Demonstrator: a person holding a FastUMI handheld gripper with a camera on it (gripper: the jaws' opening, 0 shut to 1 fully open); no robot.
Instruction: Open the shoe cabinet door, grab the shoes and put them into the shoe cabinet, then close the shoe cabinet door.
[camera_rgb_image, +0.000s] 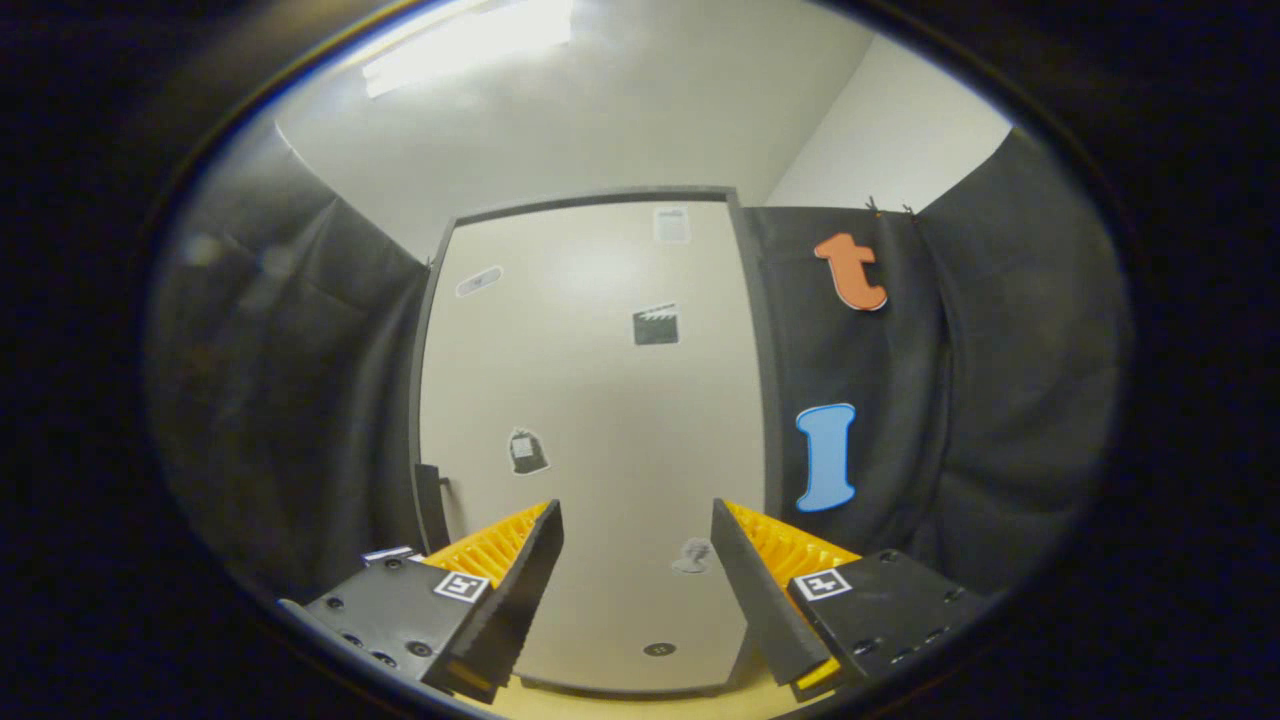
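Note:
The shoe cabinet door (600, 400) is a tall cream panel in a dark frame, standing closed straight ahead of me. It carries several small stickers. A dark handle (432, 505) sticks out at its left edge, just beyond my left finger. My gripper (637, 510) is open, with both fingers pointing at the lower part of the door and nothing between them. The fingers are a short way off the panel and not touching it.
Black cloth walls (300, 380) close in on both sides of the cabinet. A white ceiling with a bright lamp (470, 40) is overhead. A strip of light wooden surface (620, 706) shows below the door, between the fingers.

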